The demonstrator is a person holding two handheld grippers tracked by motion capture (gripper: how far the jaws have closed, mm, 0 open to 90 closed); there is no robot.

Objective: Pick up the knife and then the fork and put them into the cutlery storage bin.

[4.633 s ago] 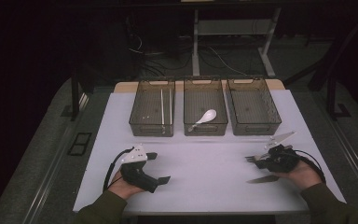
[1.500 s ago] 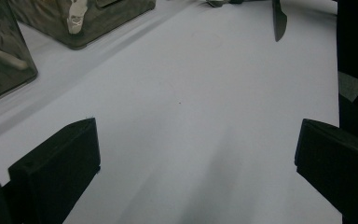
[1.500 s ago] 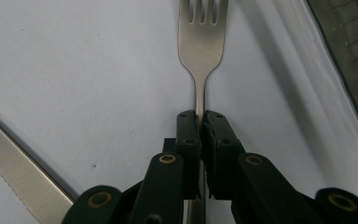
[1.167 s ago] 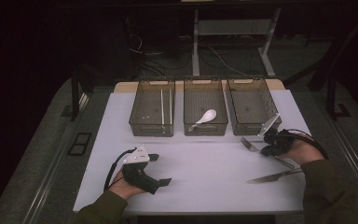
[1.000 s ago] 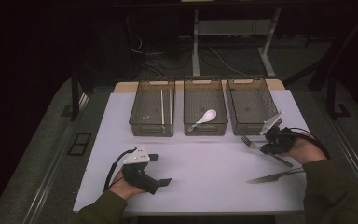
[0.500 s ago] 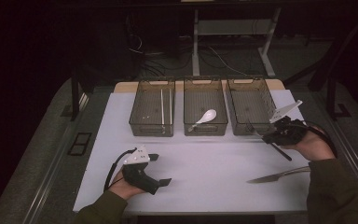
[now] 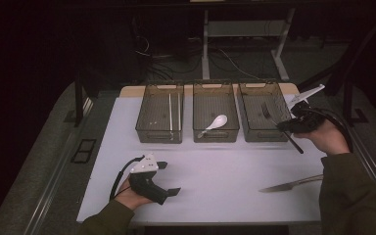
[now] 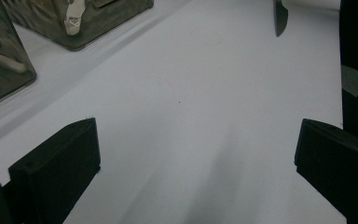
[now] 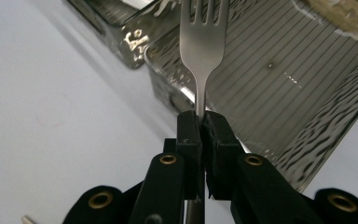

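Item: slim silver metal fork (image 9: 203, 44), one piece, tines forward. Location: right of centre in the high view, clamped at the neck in the right claw (image 7: 285, 126), with the head raised over the near rim of the right-hand smoked clear plastic bin (image 7: 254, 134); the handle slants down toward the lower right. In the right gripper view the jaws are clenched on the stem just below the head, tines over the bin's ribbed floor.

Handling, as judged: light, rigid, not fragile. Polished metal is slippery, and the narrow stem may pivot between flat pads, so the best hold is across the flat of the neck or mid-handle, as now.

Left claw (image 7: 169, 178): released, jaws wide apart, nothing between them, resting low on the white desk (image 7: 215, 166) at lower left.

Also present: middle bin (image 7: 215, 135) holding a white ceramic soup spoon (image 7: 213, 124); left bin (image 7: 160, 135) holding pale chopsticks (image 7: 170, 111); silver table knife (image 7: 291, 183) lying on the desk at lower right, apart from both claws.
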